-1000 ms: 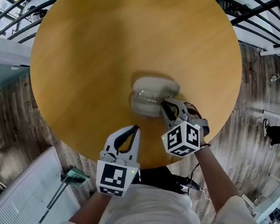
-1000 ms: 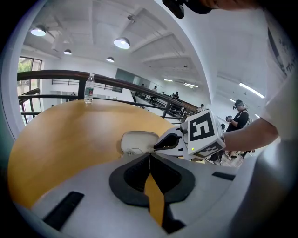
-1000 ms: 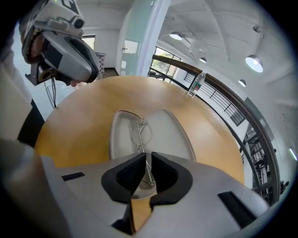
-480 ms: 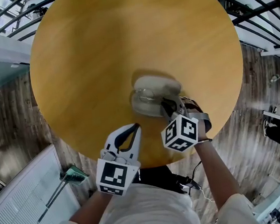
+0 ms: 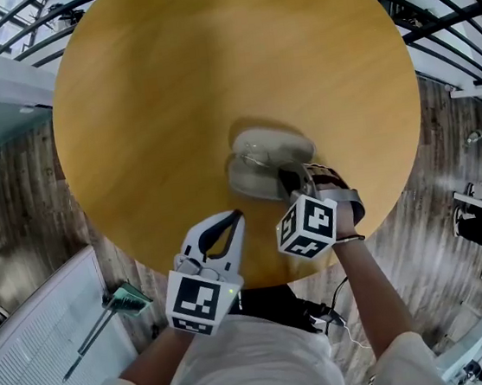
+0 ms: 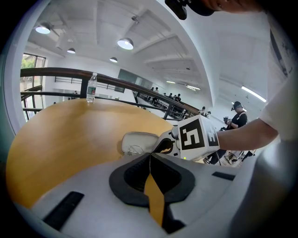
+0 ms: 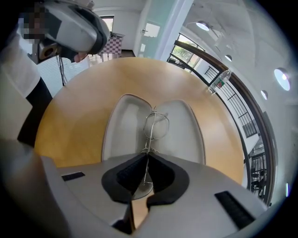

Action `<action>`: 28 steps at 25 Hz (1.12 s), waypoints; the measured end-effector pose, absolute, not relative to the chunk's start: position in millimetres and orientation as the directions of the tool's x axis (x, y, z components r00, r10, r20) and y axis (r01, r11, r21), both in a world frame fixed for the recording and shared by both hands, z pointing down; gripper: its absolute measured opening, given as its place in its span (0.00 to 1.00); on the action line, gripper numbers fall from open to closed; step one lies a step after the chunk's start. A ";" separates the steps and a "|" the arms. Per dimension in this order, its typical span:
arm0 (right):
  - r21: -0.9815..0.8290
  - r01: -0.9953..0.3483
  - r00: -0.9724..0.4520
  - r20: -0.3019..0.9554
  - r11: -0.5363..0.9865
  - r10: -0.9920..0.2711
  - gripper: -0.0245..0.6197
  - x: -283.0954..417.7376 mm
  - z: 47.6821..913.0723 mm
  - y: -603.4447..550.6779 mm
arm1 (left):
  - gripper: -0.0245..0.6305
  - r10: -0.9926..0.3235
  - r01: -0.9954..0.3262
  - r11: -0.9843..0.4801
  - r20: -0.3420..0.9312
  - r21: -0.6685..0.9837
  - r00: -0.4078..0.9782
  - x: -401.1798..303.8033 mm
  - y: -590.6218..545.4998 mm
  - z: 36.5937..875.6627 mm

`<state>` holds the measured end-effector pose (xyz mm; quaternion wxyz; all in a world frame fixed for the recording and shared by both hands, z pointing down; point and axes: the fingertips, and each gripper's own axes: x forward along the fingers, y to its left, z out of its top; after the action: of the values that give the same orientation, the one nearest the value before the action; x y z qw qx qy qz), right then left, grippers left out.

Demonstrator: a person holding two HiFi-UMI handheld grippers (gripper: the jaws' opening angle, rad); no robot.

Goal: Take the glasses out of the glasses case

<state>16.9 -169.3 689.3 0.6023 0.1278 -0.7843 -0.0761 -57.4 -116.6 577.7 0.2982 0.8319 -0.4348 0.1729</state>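
Right gripper view: directly ahead of the jaws, one glasses case (image 7: 122, 132), pale grey, spread open into two shallow halves on the round wooden table (image 7: 74, 107). In it, along the seam between the two halves, one pair of thin wire glasses (image 7: 156, 124), standing on edge. One lens rim clear ahead of the jaw tips, the near end of the frame clamped between the pads of the right gripper (image 7: 147, 155), jaws closed tight on the wire. Resting on the lining or raised off it: impossible to tell.

Left gripper view: left gripper (image 6: 150, 156) clenched and empty, pads pressed together, just above the near table edge. Ahead and slightly to its right, the same open case, with the right gripper close beside it. Far ahead, at the opposite rim of the table, one clear plastic bottle (image 6: 91, 88), upright.

Head view: two grippers side by side at the near edge, the left one apart from the case, the right one reaching into it.
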 end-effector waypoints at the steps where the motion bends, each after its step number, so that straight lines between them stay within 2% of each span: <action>1: 0.269 -0.116 -0.245 0.925 0.956 -0.290 0.09 17.4 688.5 -169.6 | 0.07 -0.621 -0.827 -0.443 0.547 0.345 0.561 -57.4 -117.0 577.3; 17: 0.279 -0.205 -0.310 0.891 0.938 -0.332 0.09 27.8 668.2 -174.6 | 0.07 -0.629 -0.832 -0.446 0.547 0.329 0.553 -48.1 -121.6 571.2; 28: 0.252 -0.398 -0.417 0.807 0.882 -0.418 0.09 19.2 609.2 -166.3 | 0.07 -0.664 -0.841 -0.464 0.520 0.278 0.538 -54.6 -118.1 540.8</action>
<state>19.2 -166.3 609.2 0.4826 0.2425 -0.8415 -0.0106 -54.6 -118.1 540.8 0.2577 0.8382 -0.4489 0.1719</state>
